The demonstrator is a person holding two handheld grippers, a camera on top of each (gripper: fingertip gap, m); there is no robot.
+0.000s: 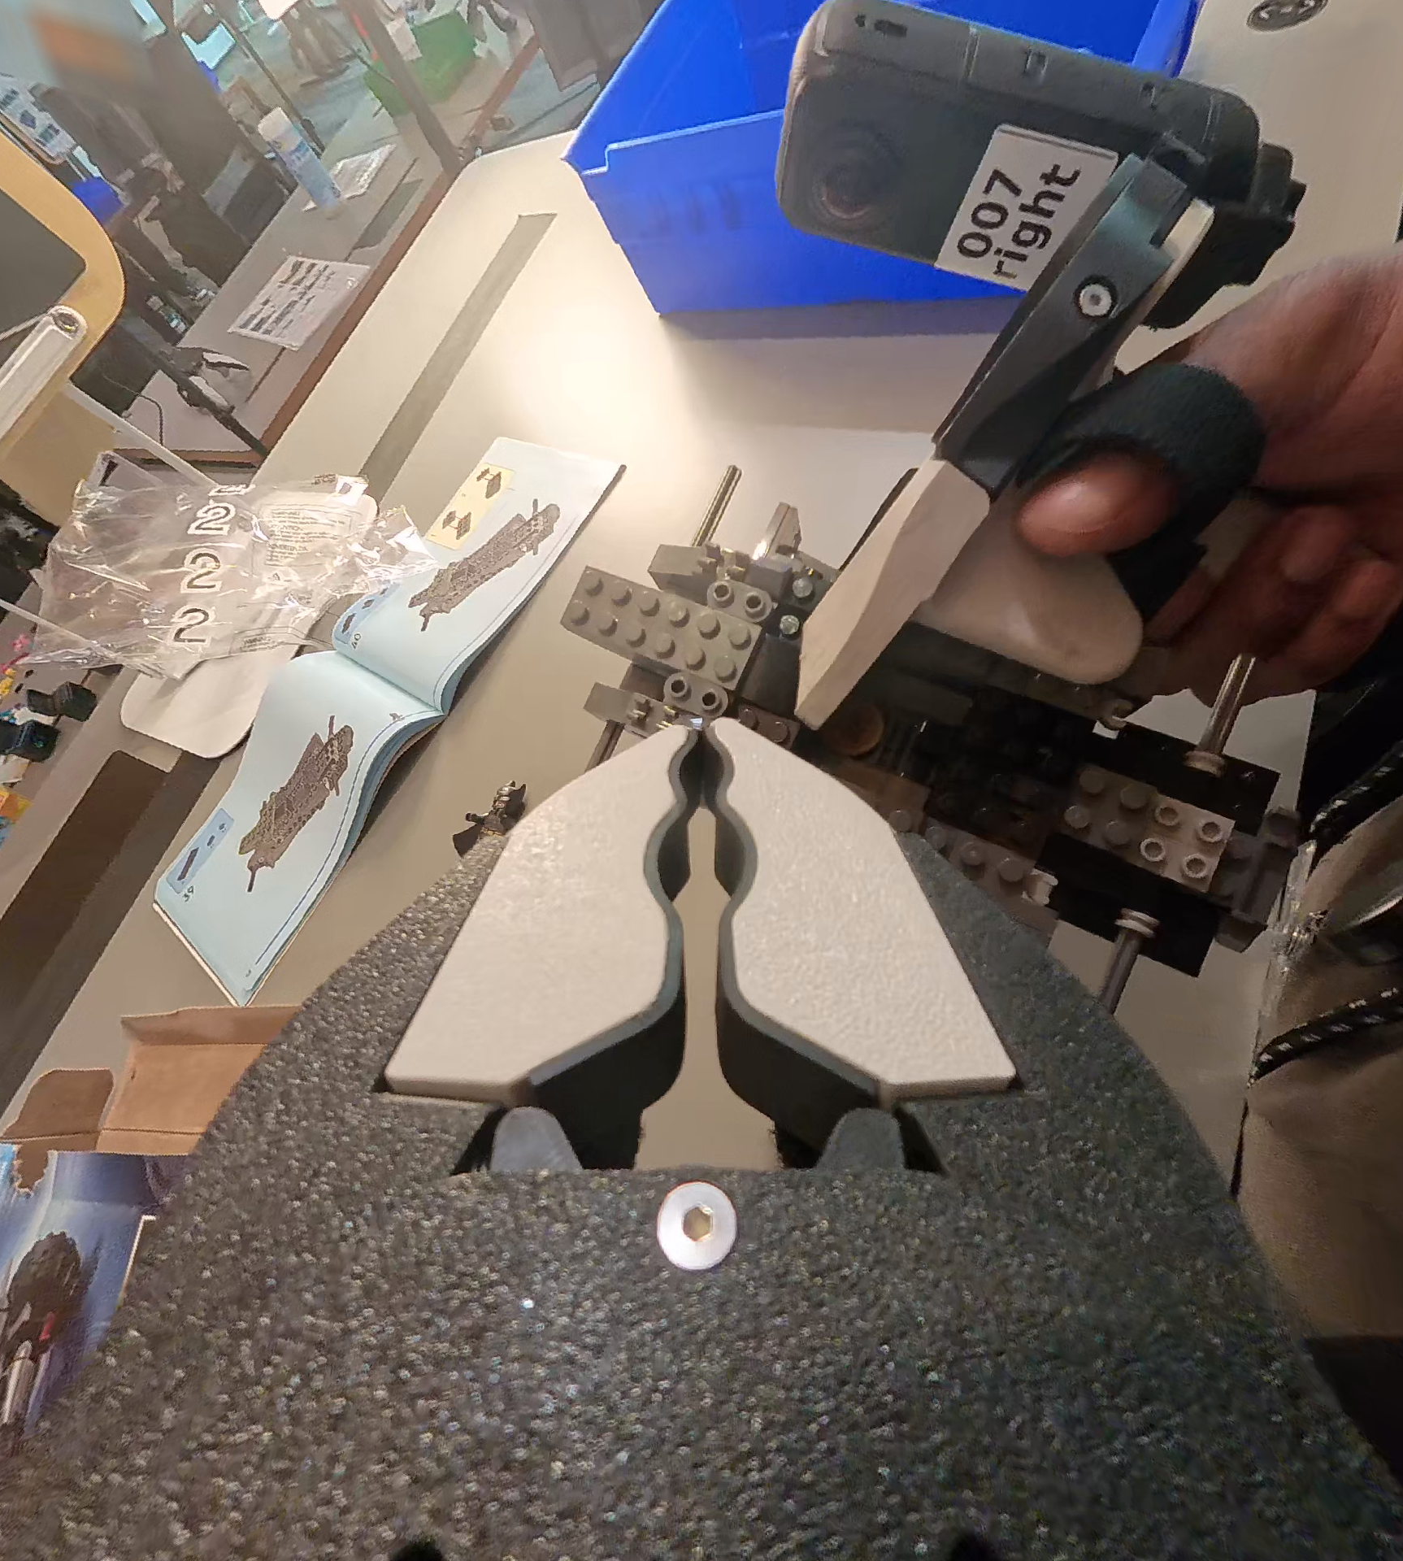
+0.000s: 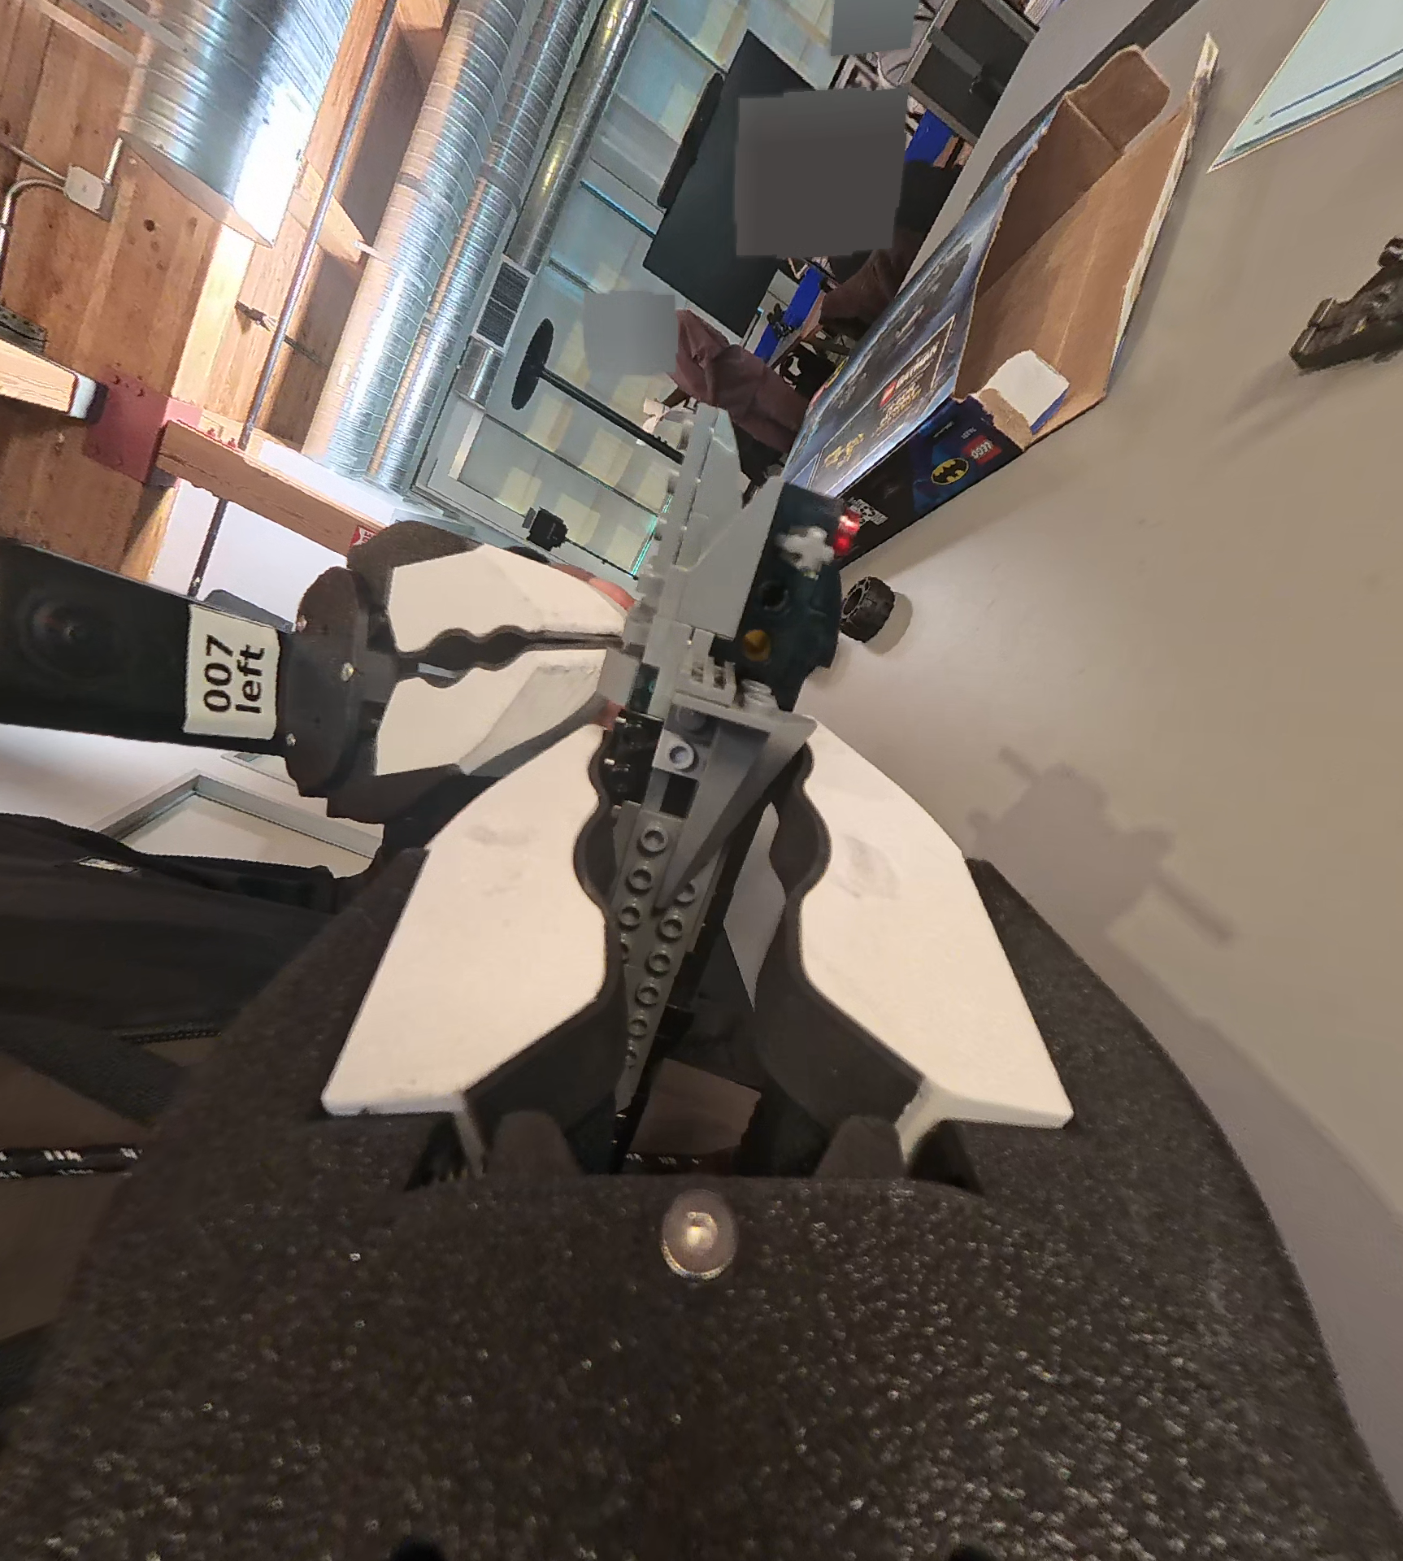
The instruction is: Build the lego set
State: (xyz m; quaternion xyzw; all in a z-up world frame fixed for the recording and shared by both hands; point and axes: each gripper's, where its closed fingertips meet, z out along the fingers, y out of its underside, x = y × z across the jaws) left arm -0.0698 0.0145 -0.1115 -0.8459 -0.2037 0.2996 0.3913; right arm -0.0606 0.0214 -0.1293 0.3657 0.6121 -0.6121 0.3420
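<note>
Grey brick model [image 2: 664, 887] sits clamped in right claw [image 2: 694, 811]; left claw [image 1: 700, 739], pinched together, touches its edge.

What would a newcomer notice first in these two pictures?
First, the grey and black brick model, clamped between the fingers of the right tool above the table. The left tool, its fingers closed, has its tips at the model's edge. Beside them on the table lie an open instruction booklet and a blue bin.
</note>
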